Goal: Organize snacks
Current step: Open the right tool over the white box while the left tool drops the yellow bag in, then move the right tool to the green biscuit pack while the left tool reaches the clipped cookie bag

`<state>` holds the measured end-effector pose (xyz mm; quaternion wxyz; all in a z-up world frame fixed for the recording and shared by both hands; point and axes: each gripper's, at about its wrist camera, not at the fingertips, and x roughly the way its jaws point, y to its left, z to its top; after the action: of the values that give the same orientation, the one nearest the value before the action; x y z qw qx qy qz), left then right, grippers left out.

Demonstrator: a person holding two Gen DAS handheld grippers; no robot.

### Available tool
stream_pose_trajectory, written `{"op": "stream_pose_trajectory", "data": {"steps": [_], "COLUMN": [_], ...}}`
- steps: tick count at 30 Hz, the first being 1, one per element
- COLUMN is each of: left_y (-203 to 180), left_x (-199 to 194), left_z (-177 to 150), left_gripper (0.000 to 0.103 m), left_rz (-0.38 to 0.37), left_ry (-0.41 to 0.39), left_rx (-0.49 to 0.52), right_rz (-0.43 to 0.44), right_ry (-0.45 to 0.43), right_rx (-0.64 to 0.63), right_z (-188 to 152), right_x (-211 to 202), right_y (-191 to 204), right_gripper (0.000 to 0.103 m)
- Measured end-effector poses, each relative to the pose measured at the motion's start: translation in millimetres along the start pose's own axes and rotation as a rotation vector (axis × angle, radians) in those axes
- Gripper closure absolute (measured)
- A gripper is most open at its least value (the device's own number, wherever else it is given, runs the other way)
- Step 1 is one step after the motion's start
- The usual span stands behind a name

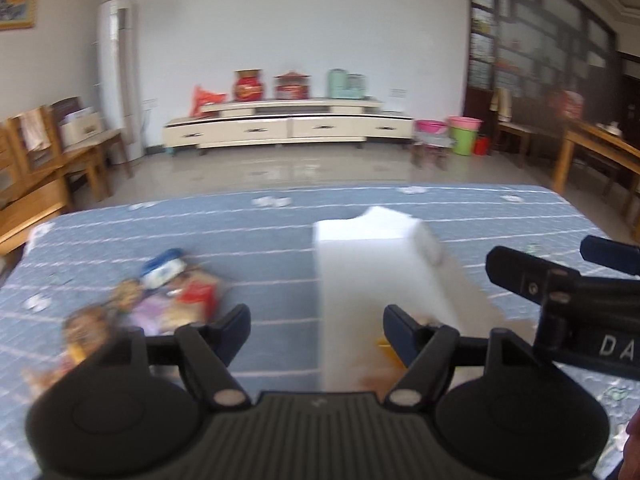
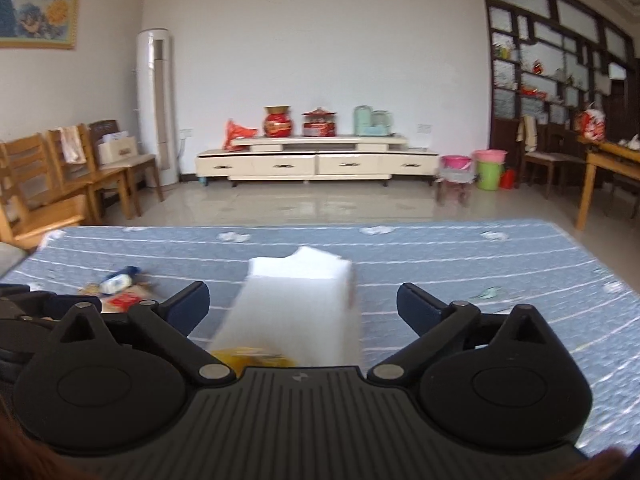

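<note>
A white open box (image 1: 360, 280) stands on the blue quilted table (image 1: 280, 232); it also shows in the right wrist view (image 2: 296, 304), with something yellow (image 2: 252, 356) at its near end. A blurred pile of snack packets (image 1: 160, 300) lies left of the box and shows in the right wrist view (image 2: 120, 288). My left gripper (image 1: 316, 332) is open and empty, above the table beside the box's near left side. My right gripper (image 2: 302, 306) is open and empty, its jaws spread to either side of the box. The right gripper also appears in the left wrist view (image 1: 560, 292).
Beyond the table's far edge is tiled floor, a cream TV cabinet (image 2: 316, 164) with red tins, a white standing air conditioner (image 2: 156, 104), wooden chairs (image 2: 60, 176) on the left, buckets (image 2: 488, 168) and a wooden table (image 2: 608, 172) on the right.
</note>
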<state>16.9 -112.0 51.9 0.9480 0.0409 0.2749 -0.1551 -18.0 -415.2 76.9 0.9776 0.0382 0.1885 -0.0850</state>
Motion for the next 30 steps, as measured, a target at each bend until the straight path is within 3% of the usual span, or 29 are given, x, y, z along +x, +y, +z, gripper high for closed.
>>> {"op": "stream_pose_trajectory", "data": {"steps": [13,30], "left_y": [67.4,123.6], "left_x": [-28.7,-43.9], "left_z": [-10.9,-30.3], "left_gripper": [0.03,0.03], "left_rz": [0.137,0.228], "left_ry": [-0.016,-0.017], "left_rx": [-0.09,-0.16], "right_rz": [0.143,0.248], "right_ry": [0.079,0.114], "right_rx": [-0.04,-0.12], "right_z": [-9.3,-15.8], "right_x": [8.2,4.6], "right_y": [63.8,122.0], "right_gripper": [0.0,0.0]}}
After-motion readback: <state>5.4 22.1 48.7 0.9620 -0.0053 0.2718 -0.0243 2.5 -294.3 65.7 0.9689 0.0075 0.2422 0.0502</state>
